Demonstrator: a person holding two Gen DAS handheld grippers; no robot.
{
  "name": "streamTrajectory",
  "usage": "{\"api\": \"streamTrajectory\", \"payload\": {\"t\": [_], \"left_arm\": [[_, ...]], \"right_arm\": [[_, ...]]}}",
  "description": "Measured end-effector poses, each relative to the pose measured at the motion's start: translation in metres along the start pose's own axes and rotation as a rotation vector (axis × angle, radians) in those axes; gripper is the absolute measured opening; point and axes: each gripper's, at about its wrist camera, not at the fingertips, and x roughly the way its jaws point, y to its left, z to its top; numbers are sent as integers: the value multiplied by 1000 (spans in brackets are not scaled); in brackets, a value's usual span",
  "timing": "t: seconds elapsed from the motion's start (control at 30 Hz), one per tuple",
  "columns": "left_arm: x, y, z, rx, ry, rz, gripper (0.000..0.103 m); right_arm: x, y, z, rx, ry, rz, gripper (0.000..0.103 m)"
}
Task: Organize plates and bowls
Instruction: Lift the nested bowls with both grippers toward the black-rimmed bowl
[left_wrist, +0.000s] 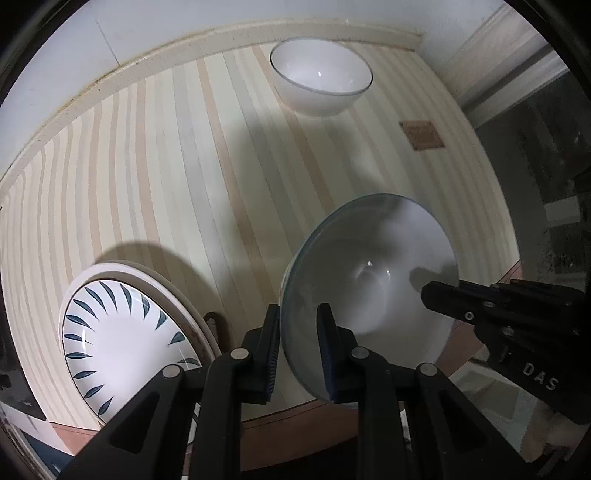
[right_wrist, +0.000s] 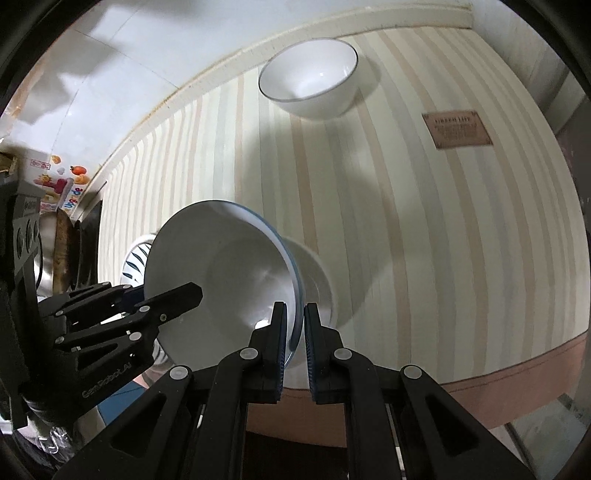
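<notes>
A white bowl with a blue-grey rim (left_wrist: 373, 273) is held tilted above the striped table, gripped at opposite sides of its rim. My left gripper (left_wrist: 297, 336) is shut on its rim, and my right gripper (right_wrist: 294, 332) is shut on the other side (right_wrist: 221, 280). Each gripper shows in the other's view: the right one (left_wrist: 480, 302), the left one (right_wrist: 147, 302). A second white bowl (left_wrist: 320, 81) stands upright at the table's far edge, also in the right wrist view (right_wrist: 308, 79). A plate with blue leaf marks (left_wrist: 122, 343) sits on a larger white plate at the near left.
The striped table (left_wrist: 184, 166) has a brown front edge (right_wrist: 498, 373) and a raised back rim by the white wall. A brown label (right_wrist: 456, 129) lies at the right. Pans and a colourful box (right_wrist: 55, 192) stand off the table's left side.
</notes>
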Motion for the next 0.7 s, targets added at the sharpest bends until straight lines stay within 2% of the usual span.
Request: {"api": "streamTrajectory", "payload": {"t": [0.43,0.7], "left_arm": [[24,-13,0,58,65,55,17],[29,-15,4,56,66,63,17]], "right_arm": [[21,-8,0,13,57,-15,11],[23,-12,4,25,72,-25,11]]}}
